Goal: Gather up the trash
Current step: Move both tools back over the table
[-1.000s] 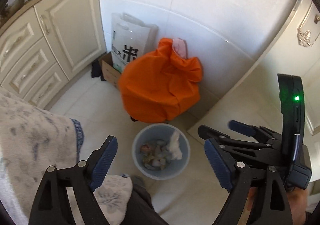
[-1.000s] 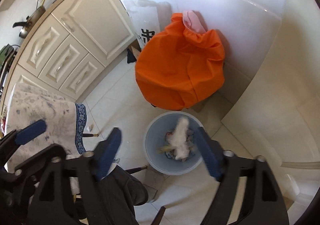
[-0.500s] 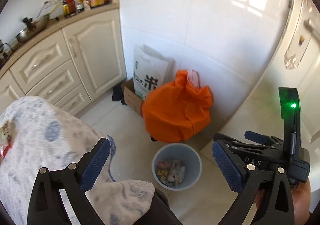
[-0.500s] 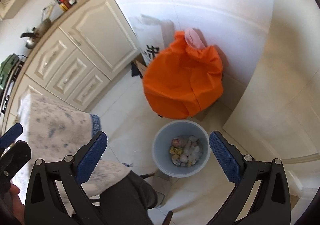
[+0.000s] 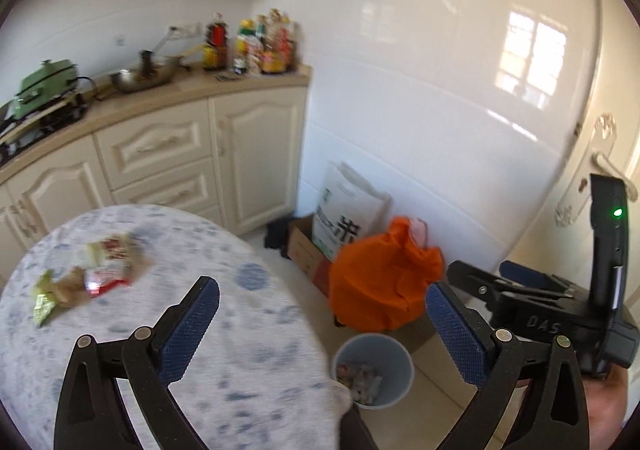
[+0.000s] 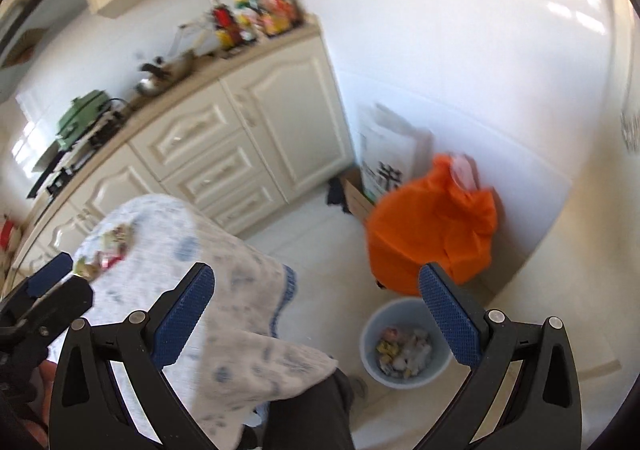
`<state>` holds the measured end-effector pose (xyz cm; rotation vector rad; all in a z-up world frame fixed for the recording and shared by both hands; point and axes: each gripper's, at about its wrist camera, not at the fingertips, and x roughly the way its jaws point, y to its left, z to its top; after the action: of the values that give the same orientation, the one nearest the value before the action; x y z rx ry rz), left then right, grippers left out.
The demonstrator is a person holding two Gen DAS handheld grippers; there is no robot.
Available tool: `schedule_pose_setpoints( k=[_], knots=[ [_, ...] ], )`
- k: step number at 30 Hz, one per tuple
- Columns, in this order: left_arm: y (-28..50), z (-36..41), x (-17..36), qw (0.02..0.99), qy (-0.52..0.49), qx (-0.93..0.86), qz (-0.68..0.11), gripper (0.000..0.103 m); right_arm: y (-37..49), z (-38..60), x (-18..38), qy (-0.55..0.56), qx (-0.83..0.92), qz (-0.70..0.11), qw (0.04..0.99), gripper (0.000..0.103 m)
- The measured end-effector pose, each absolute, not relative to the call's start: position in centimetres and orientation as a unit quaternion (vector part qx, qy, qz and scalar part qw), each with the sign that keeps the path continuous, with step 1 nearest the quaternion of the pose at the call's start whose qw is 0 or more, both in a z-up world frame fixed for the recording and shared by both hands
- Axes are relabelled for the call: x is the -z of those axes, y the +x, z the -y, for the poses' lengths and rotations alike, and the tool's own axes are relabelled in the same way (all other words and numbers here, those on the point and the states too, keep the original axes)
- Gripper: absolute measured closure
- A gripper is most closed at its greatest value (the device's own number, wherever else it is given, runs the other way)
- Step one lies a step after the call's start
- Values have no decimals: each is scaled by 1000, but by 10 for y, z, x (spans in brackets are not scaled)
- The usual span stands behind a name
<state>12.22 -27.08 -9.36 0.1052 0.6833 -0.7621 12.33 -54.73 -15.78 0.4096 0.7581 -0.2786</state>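
Wrappers (image 5: 92,274) are seen at left of frame on the clothed table (image 5: 248,370), well apart from the bin (image 5: 374,370) at lower centre. Both the left gripper (image 5: 320,326) and right gripper (image 6: 316,310) are held wide open and empty; a reach towards the wrappers is judged due next

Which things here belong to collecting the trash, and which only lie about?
For the job:
wrappers on the table
blue bin with trash inside
left gripper, right gripper, both open

Lying about:
orange bag
bottles
wok
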Motion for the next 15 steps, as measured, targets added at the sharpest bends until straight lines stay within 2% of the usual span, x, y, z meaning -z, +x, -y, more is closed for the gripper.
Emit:
schedule_pose_setpoints(
  k=[15],
  knots=[
    [100, 98, 66, 929, -16, 246, -275, 1, 160, 423, 94, 117, 23, -326, 938, 0]
  ],
)
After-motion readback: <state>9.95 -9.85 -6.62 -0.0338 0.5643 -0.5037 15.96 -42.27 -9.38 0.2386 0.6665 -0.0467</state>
